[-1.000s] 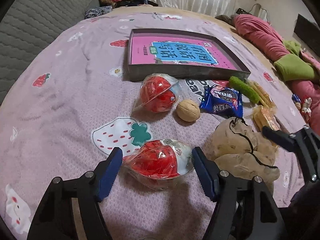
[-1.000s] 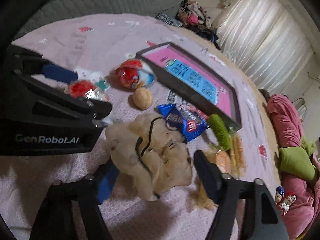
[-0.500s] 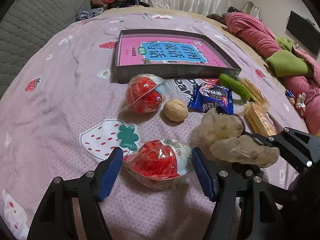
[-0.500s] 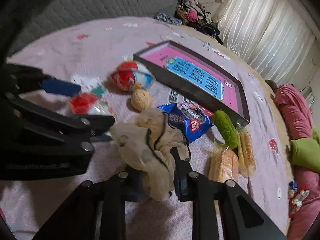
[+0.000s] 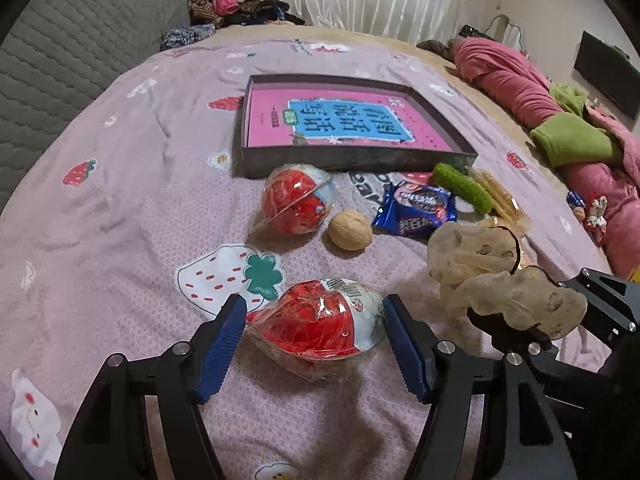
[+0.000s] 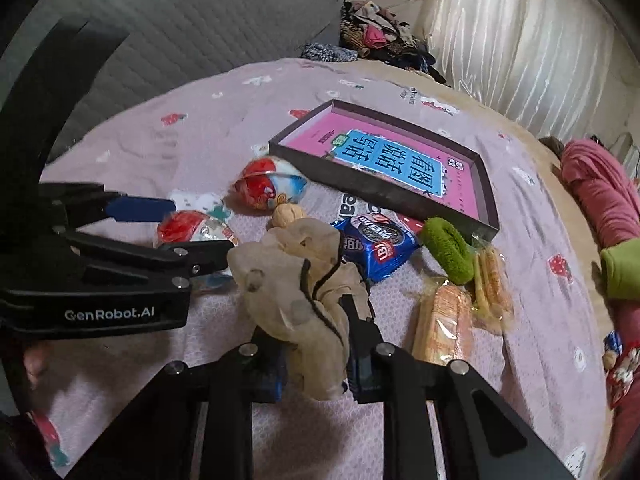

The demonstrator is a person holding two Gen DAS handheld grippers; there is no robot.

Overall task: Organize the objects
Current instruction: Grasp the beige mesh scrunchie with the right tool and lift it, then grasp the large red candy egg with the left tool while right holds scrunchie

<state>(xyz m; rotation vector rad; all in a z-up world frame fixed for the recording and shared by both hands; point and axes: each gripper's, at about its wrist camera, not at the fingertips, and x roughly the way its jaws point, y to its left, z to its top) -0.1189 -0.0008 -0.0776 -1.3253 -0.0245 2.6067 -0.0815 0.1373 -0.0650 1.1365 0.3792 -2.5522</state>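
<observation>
The left gripper [image 5: 314, 336] stood wide open over the pink strawberry-print bedsheet [image 5: 120, 208], its blue-padded fingers [image 5: 222, 344] on either side of a red toy egg in clear wrap [image 5: 320, 328] that lay on the sheet; whether the pads touched the wrap could not be told. The right gripper [image 6: 316, 360] was clamped narrowly on a beige cloth pouch with a black drawstring [image 6: 296, 284], which it held above the sheet, just beside the left gripper. Beyond the held pouch lay a second wrapped red toy egg [image 5: 294, 204], with a walnut [image 5: 350, 230] just beside it and a blue cookie packet [image 5: 416, 210] near the walnut. A green fuzzy hair tie [image 6: 448, 254] lay against the corner of a shallow dark box lid [image 5: 352, 160] that held a pink book with a blue title panel [image 5: 340, 122]. Two clear packets of biscuit sticks [image 6: 464, 308] lay by the hair tie. A rumpled pink quilt with a green cuff [image 5: 560, 120] lay along the far edge of the bed.
</observation>
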